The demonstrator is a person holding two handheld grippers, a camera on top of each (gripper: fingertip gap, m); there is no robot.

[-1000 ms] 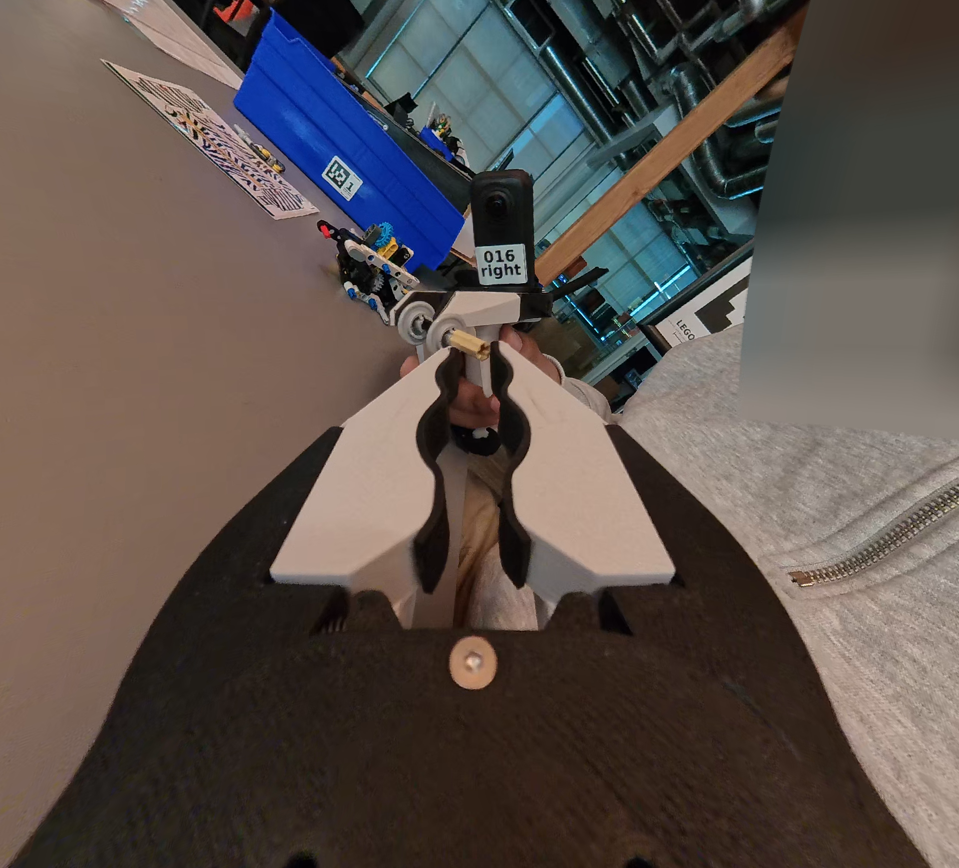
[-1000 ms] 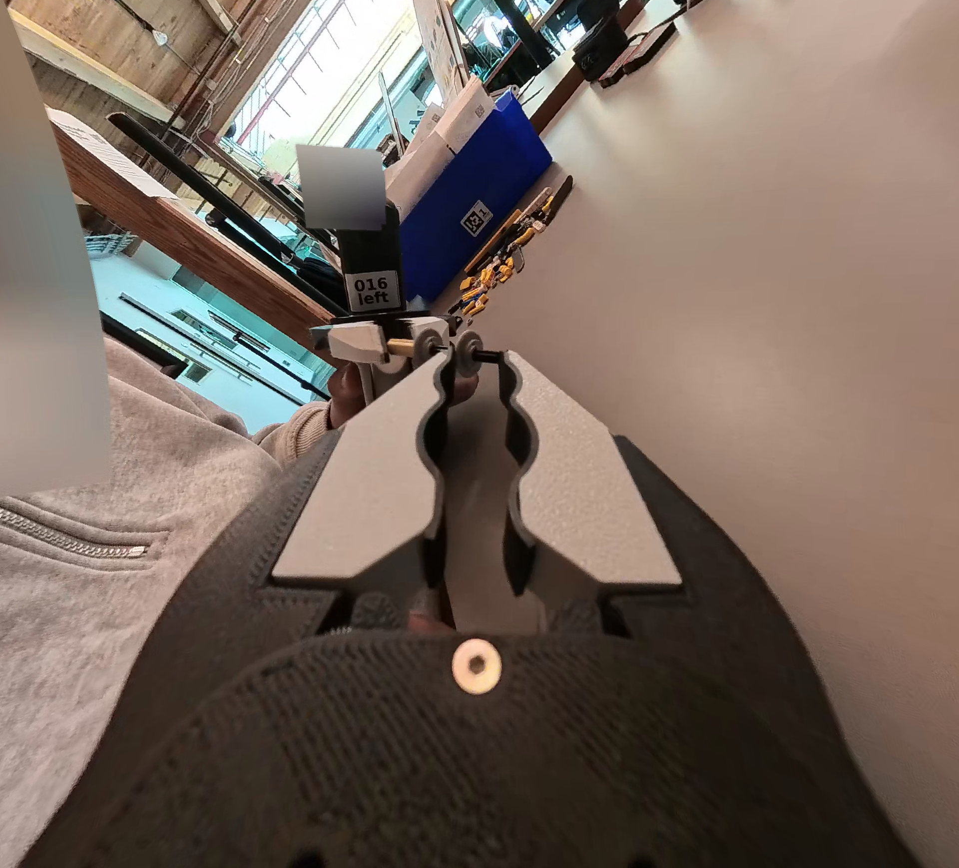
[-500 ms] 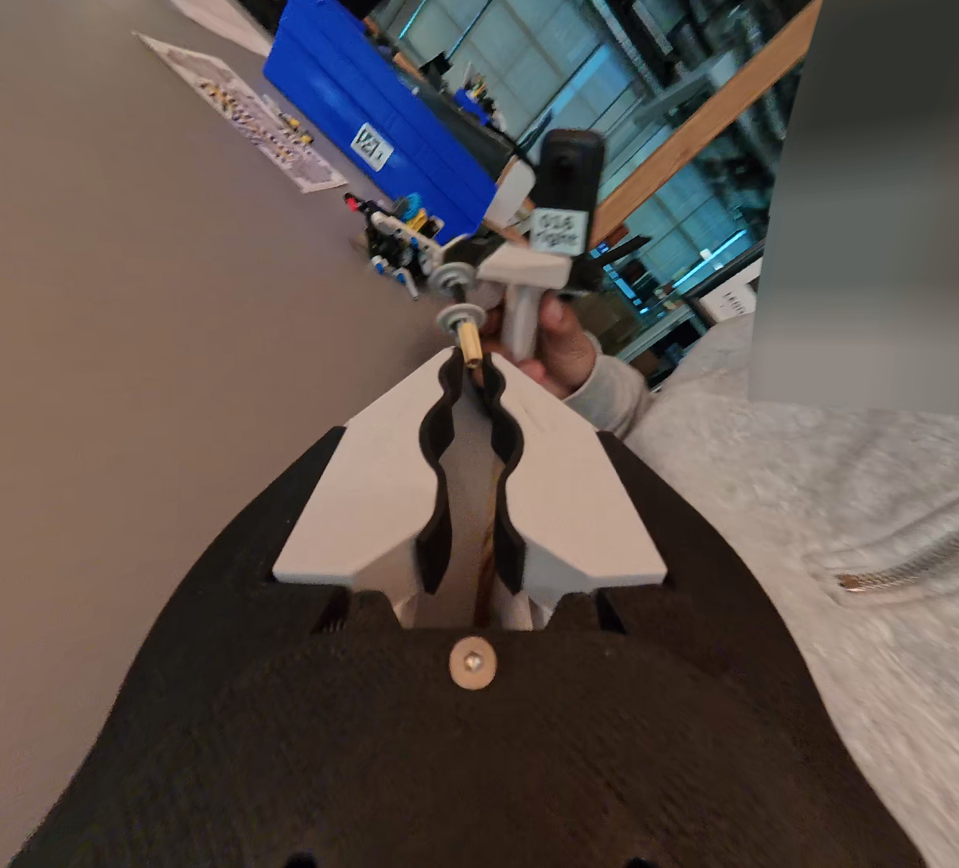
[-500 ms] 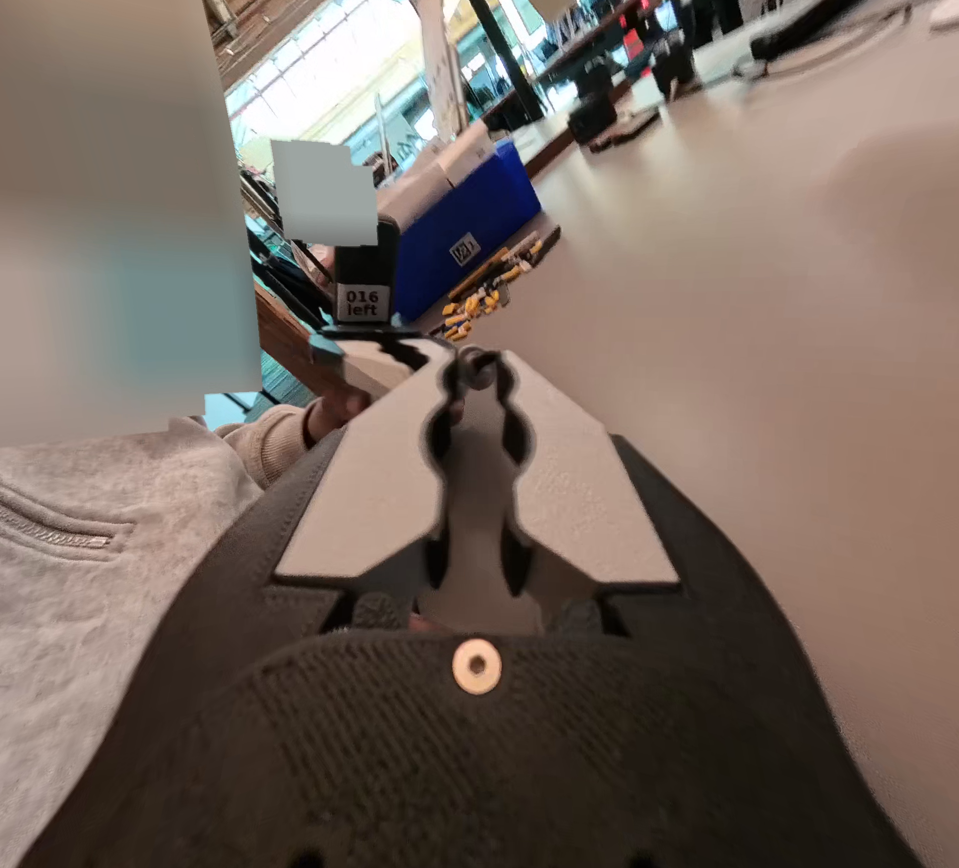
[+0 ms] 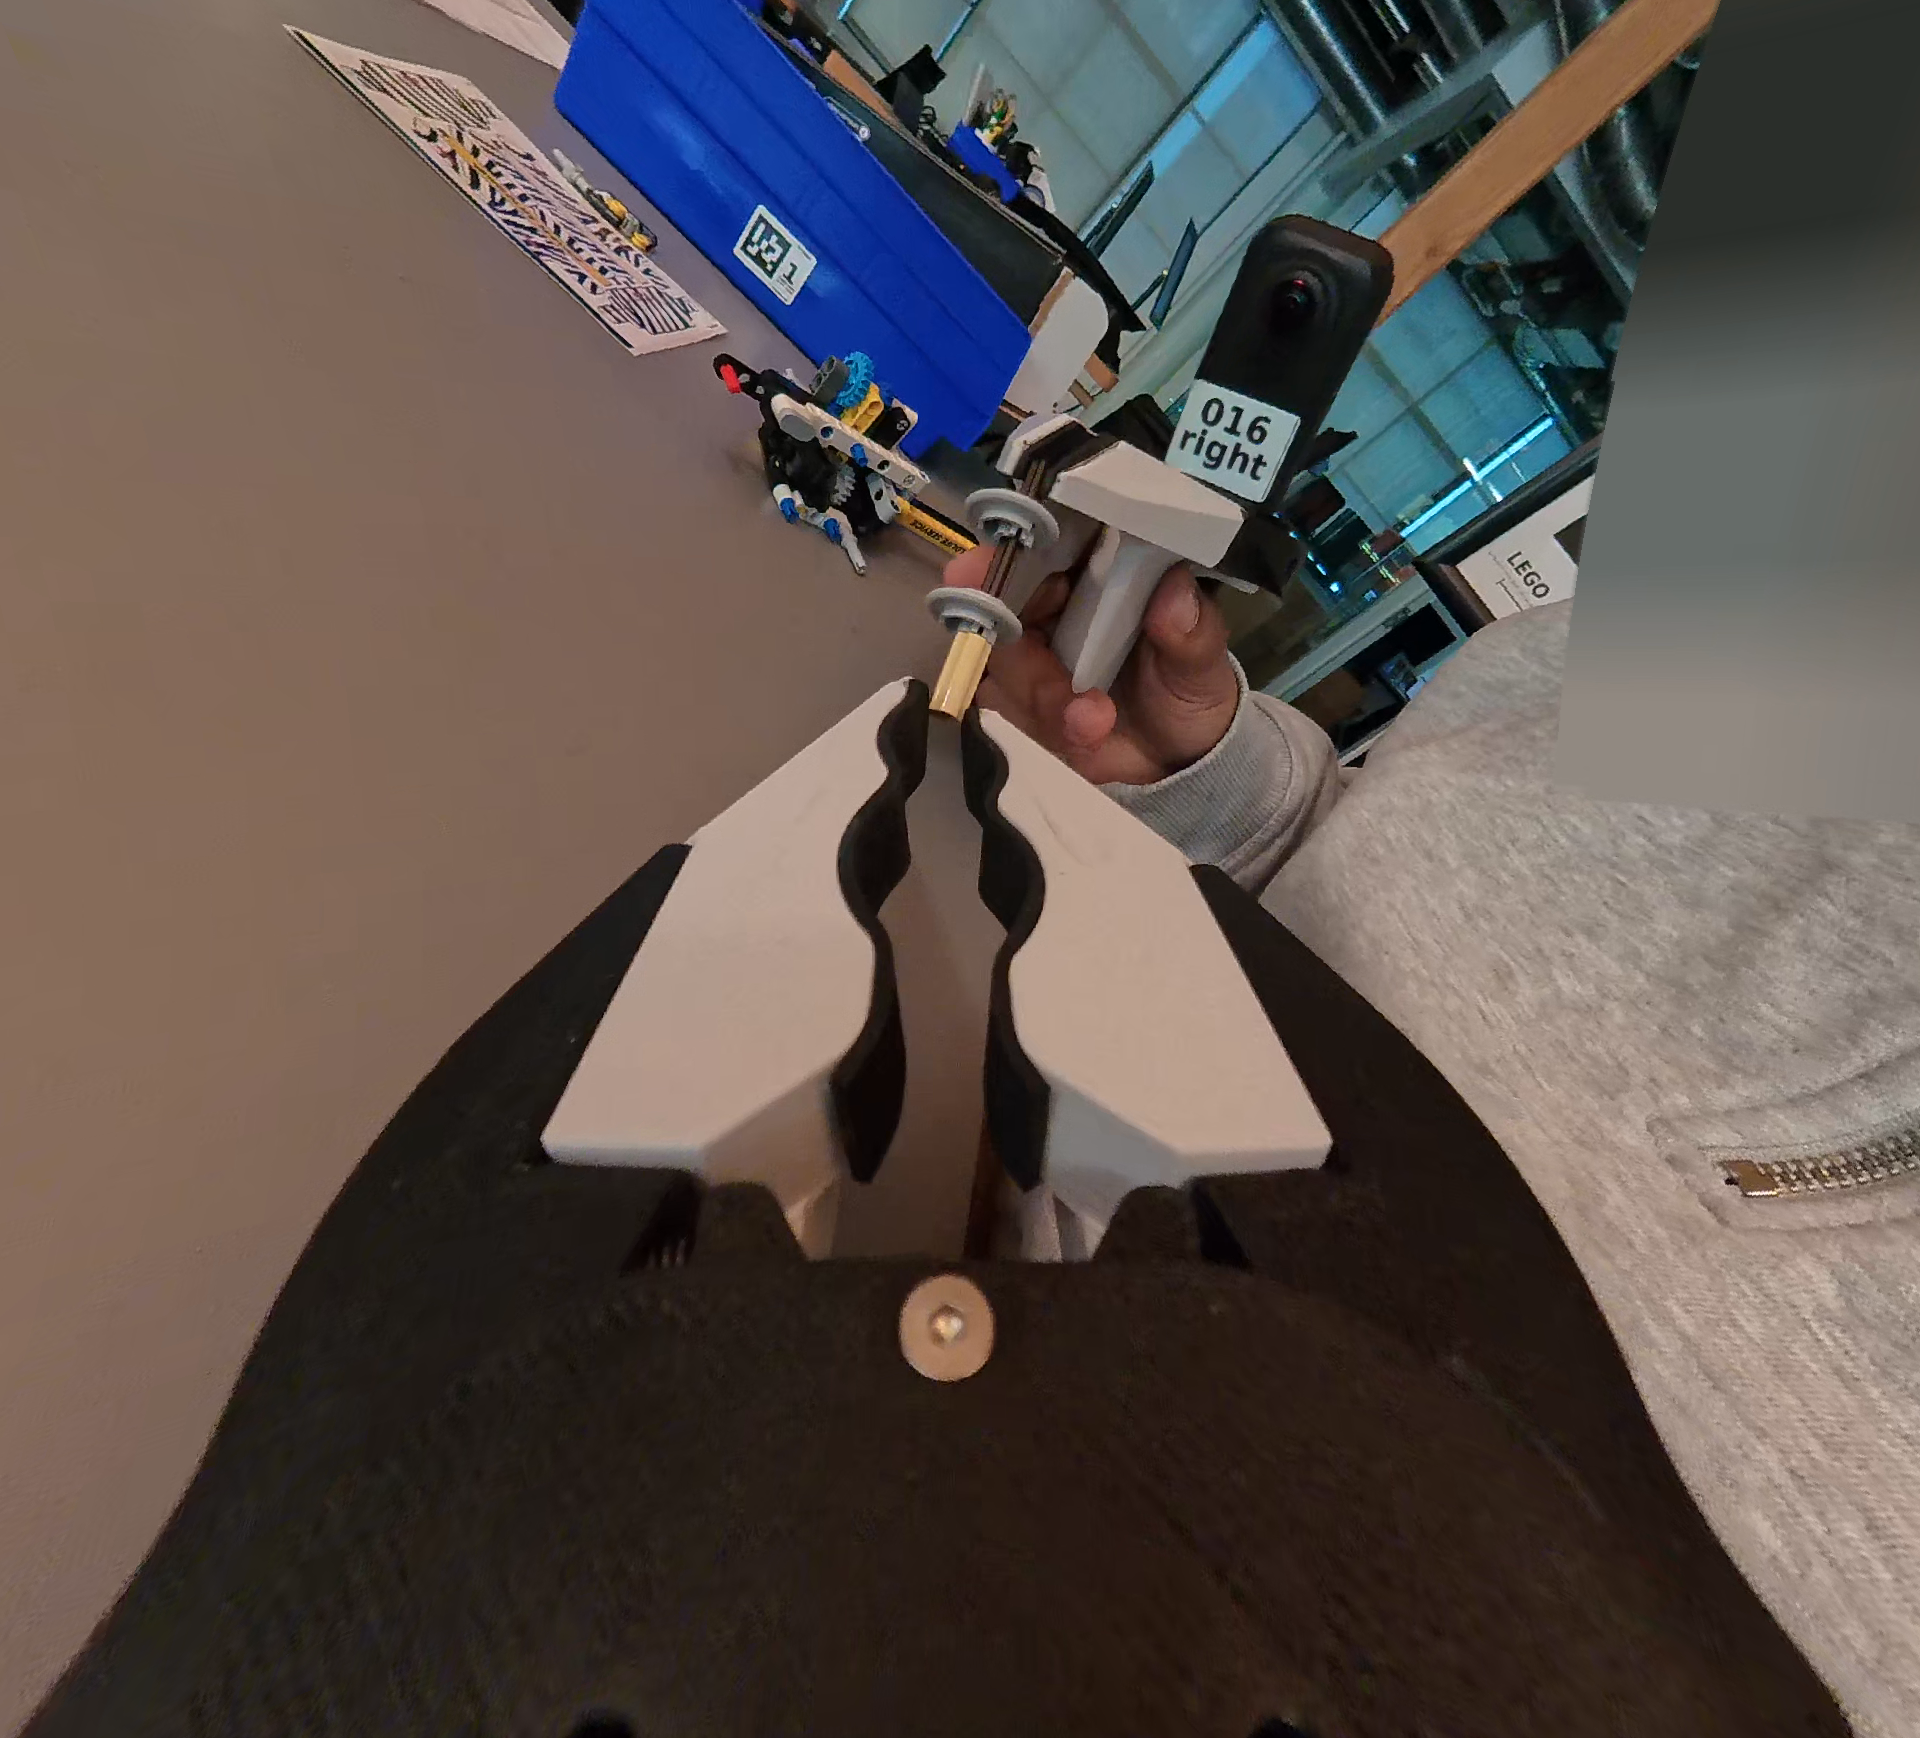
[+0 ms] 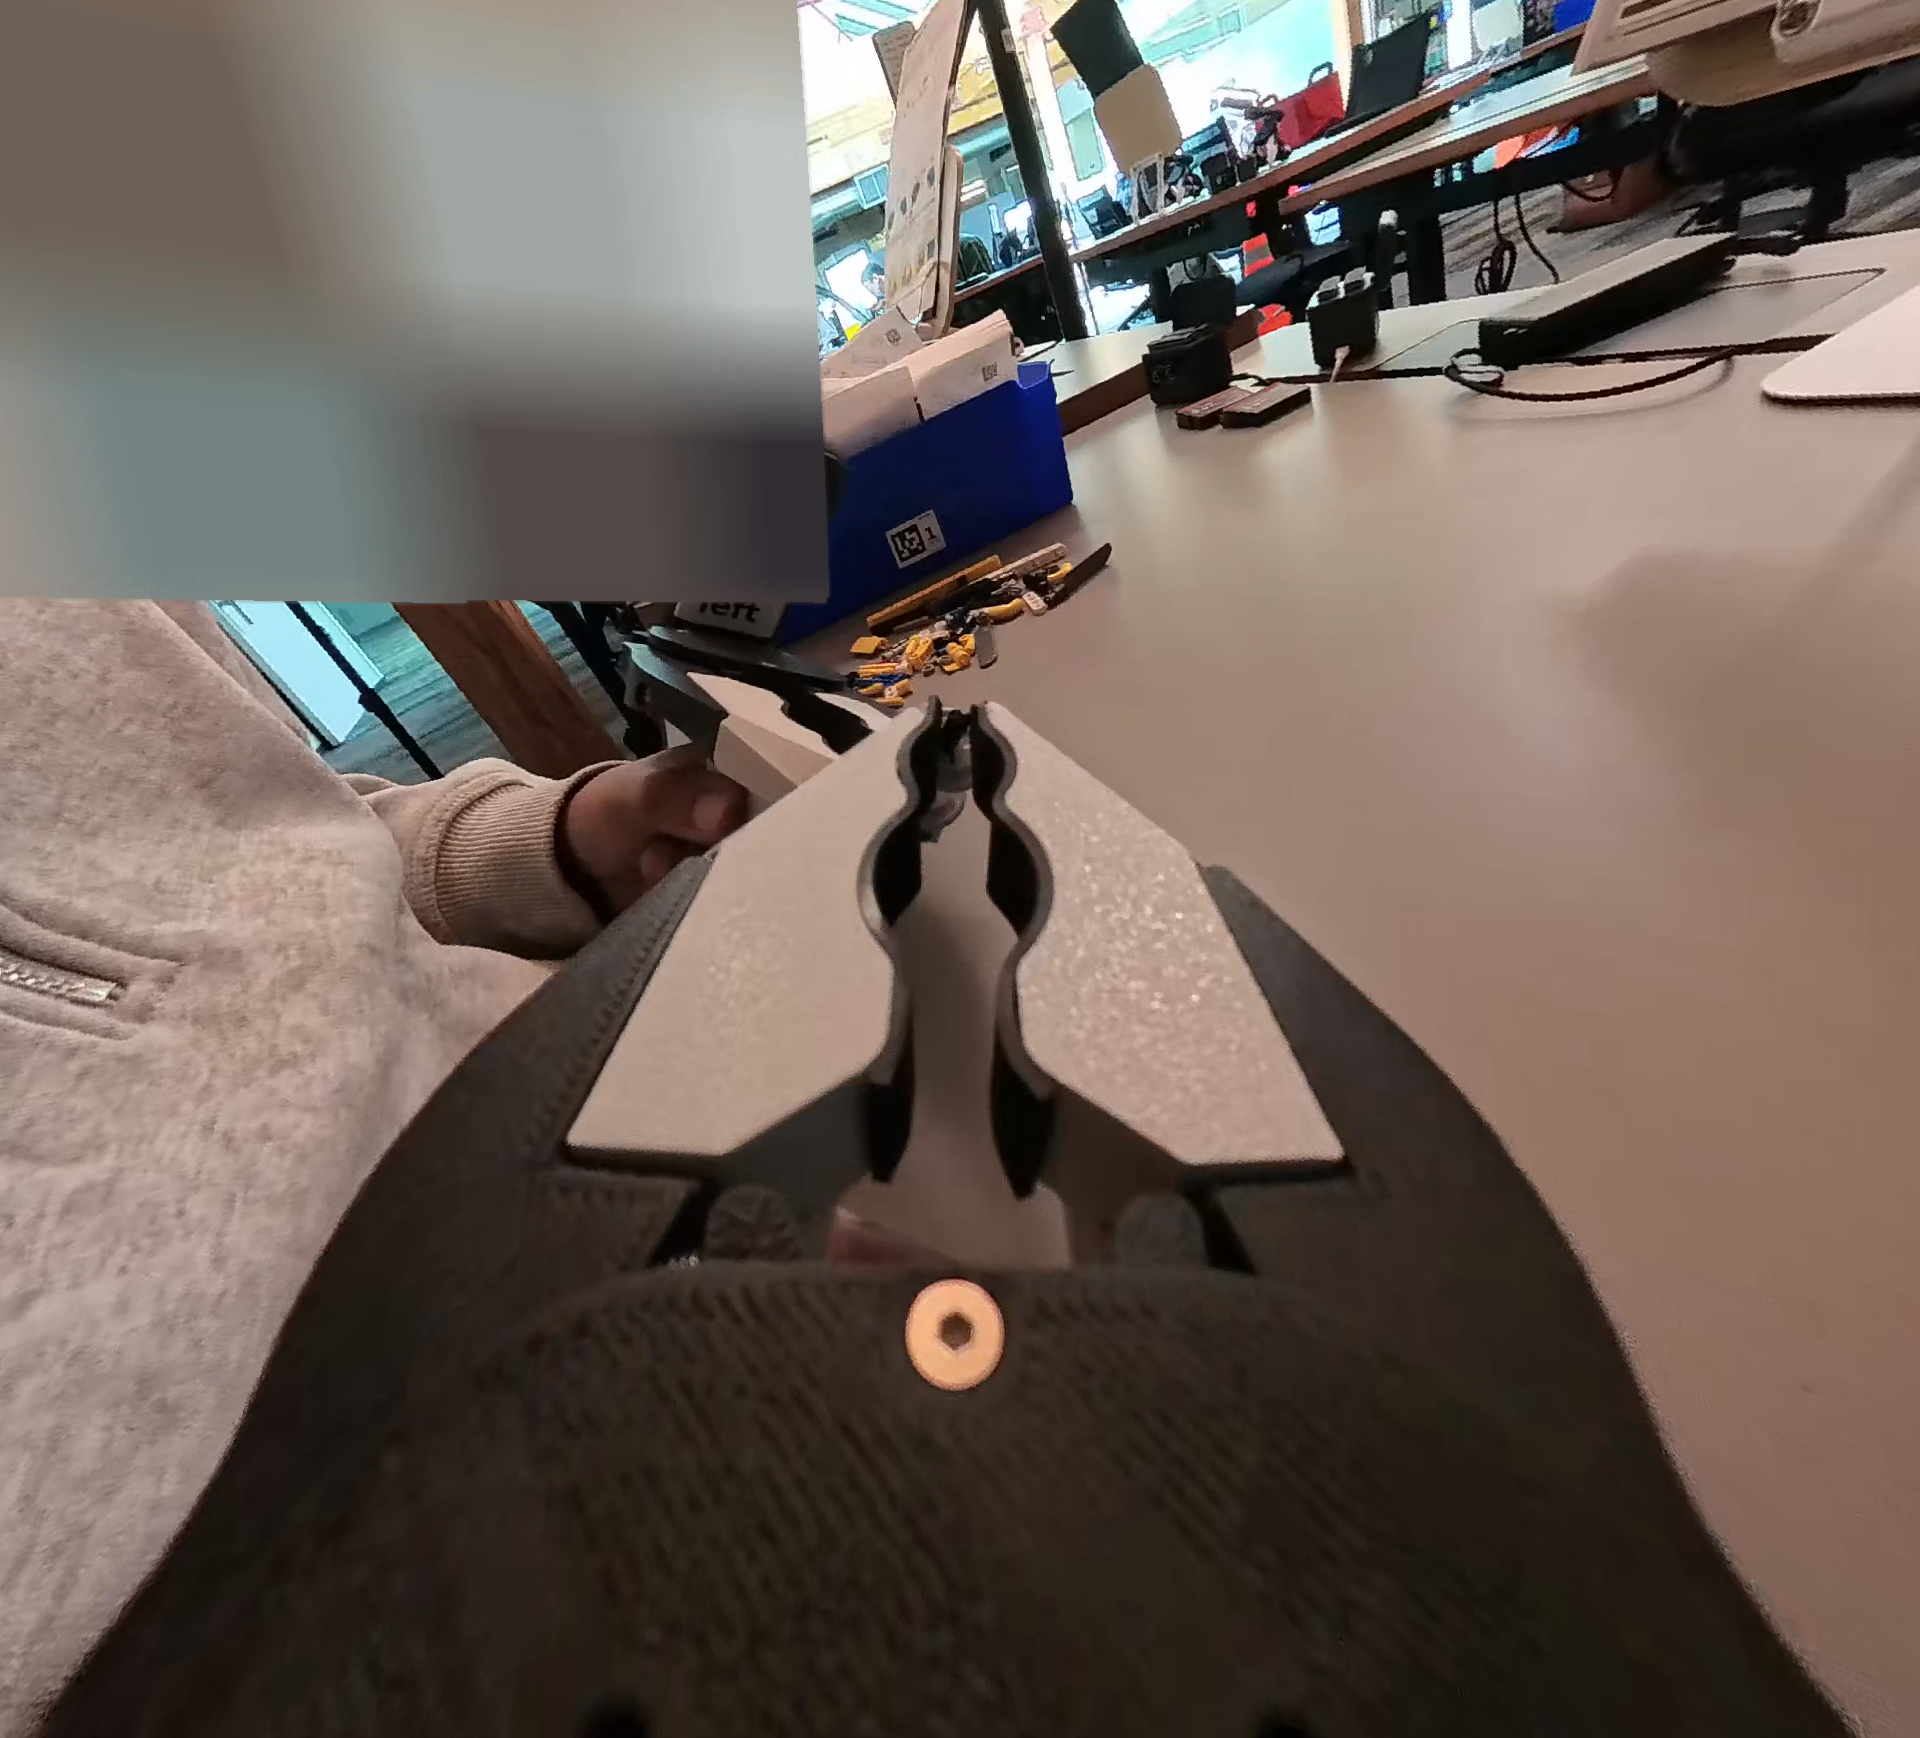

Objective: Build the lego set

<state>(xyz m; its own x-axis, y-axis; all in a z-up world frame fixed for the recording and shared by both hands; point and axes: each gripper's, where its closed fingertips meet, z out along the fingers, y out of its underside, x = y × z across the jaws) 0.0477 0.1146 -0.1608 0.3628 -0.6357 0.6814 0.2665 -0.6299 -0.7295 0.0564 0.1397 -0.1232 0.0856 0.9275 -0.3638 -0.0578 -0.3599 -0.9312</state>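
Observation:
My left gripper (image 5: pixel 940 712) is shut on the tan bush (image 5: pixel 956 682) at the near end of a dark axle. The axle carries two grey discs (image 5: pixel 971 613), one behind the other. My right gripper (image 5: pixel 1039 473) shows farther off in the left wrist view, shut on the axle's far end, past the second disc (image 5: pixel 1013 512). In the right wrist view my right gripper (image 6: pixel 956 724) is shut on the dark axle and a grey part, mostly hidden between the pads. A partly built lego model (image 5: pixel 831 462) stands on the grey table (image 5: pixel 312 649).
A blue bin (image 5: pixel 758 161) stands behind the model, with a sticker sheet (image 5: pixel 520 202) to its left. In the right wrist view, loose yellow and black pieces (image 6: pixel 956 628) lie before the bin (image 6: pixel 956 483). Cables and black devices (image 6: pixel 1340 317) lie far back. A grey sweatshirt (image 5: pixel 1558 1065) is close. Spacing between my two grippers at the tips: around 5 centimeters.
Both grippers have tilted while keeping hold of the axle. It now points away from my left gripper, with both discs in line. The right wrist view has swung so the table looks more level.

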